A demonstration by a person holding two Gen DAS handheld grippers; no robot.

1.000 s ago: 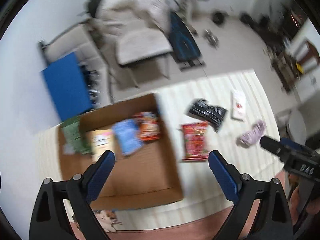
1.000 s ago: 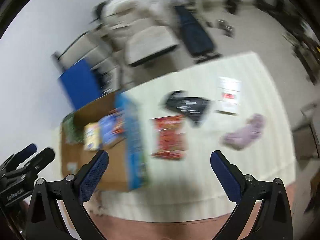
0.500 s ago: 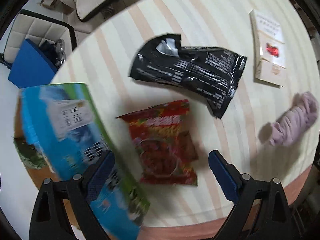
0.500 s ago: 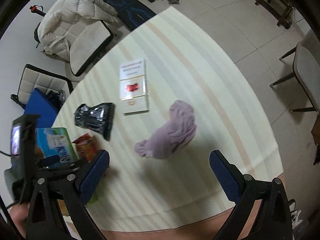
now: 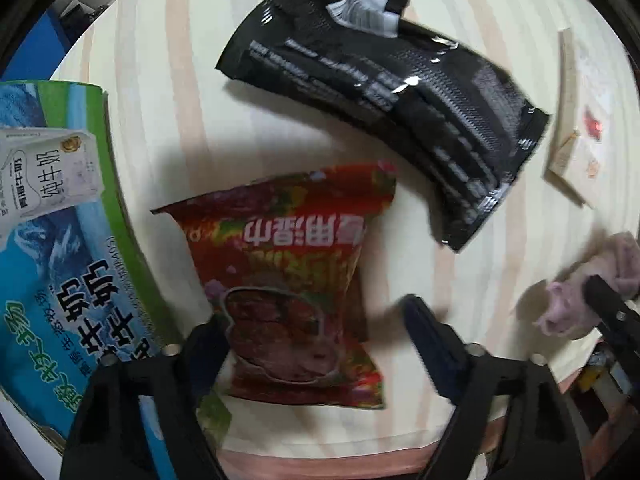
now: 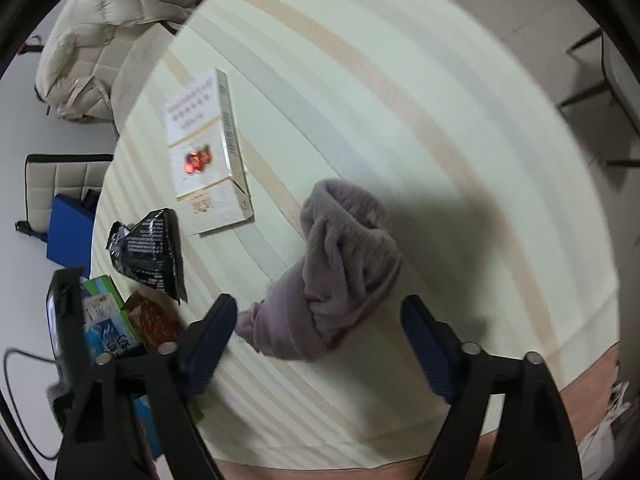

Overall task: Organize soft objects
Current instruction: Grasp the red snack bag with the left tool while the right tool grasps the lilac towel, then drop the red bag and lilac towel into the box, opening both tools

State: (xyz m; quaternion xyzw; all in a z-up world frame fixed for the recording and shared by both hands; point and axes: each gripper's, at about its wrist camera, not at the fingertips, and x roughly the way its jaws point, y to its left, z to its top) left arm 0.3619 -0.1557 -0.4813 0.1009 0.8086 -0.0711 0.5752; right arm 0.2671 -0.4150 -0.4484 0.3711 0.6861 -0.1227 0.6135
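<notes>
A red snack bag [image 5: 292, 288] lies flat on the striped table. My left gripper [image 5: 316, 332] is open and straddles its near end, close above it. A black foil bag [image 5: 384, 92] lies beyond it and also shows in the right wrist view [image 6: 148, 252]. A crumpled lilac cloth [image 6: 336, 276] lies on the table. My right gripper [image 6: 320, 320] is open with the cloth's near end between its fingers. The cloth also shows in the left wrist view [image 5: 592, 292], behind the right gripper's fingertip [image 5: 600, 300].
A blue and green milk carton box [image 5: 60, 280] stands just left of the red bag. A white flat box [image 6: 204, 152] lies past the cloth. The table's near edge [image 6: 360, 456] is just below my grippers. Chairs and a beige jacket [image 6: 104, 40] are beyond the table.
Both grippers have come down and closer to the table. The left one now straddles the red bag and the right one straddles the lilac cloth. Both stay open.
</notes>
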